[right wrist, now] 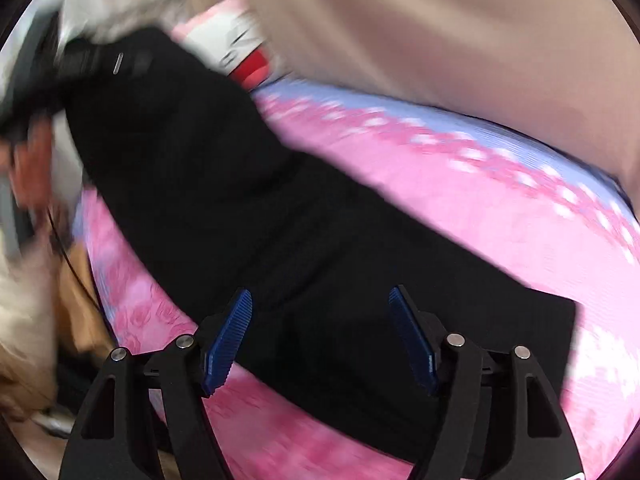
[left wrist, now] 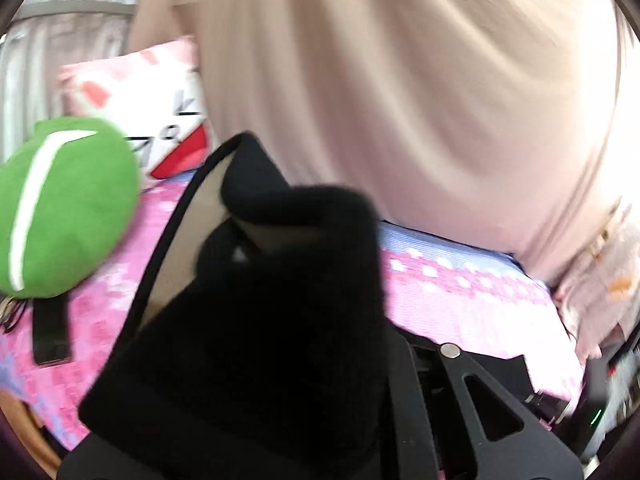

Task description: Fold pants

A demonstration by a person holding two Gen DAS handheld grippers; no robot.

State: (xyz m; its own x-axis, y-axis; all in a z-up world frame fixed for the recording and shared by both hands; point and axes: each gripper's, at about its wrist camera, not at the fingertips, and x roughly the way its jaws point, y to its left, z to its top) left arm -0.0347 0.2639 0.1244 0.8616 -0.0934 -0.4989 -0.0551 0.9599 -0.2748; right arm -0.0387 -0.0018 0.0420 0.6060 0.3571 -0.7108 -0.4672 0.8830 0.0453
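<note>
Gripping bunched end of black pants (left wrist: 256,320): left hand-held gripper (left wrist: 312,344), apparently clamped, fingers hidden. Right hand-held gripper (right wrist: 320,336) hovering released over pants (right wrist: 280,208) lying on pink bed (right wrist: 480,208).

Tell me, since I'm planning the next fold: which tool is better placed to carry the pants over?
Left. The left tool appears shut on the black pants, cloth bunched over it. The right tool hangs open above the pants, holding nothing.
</note>
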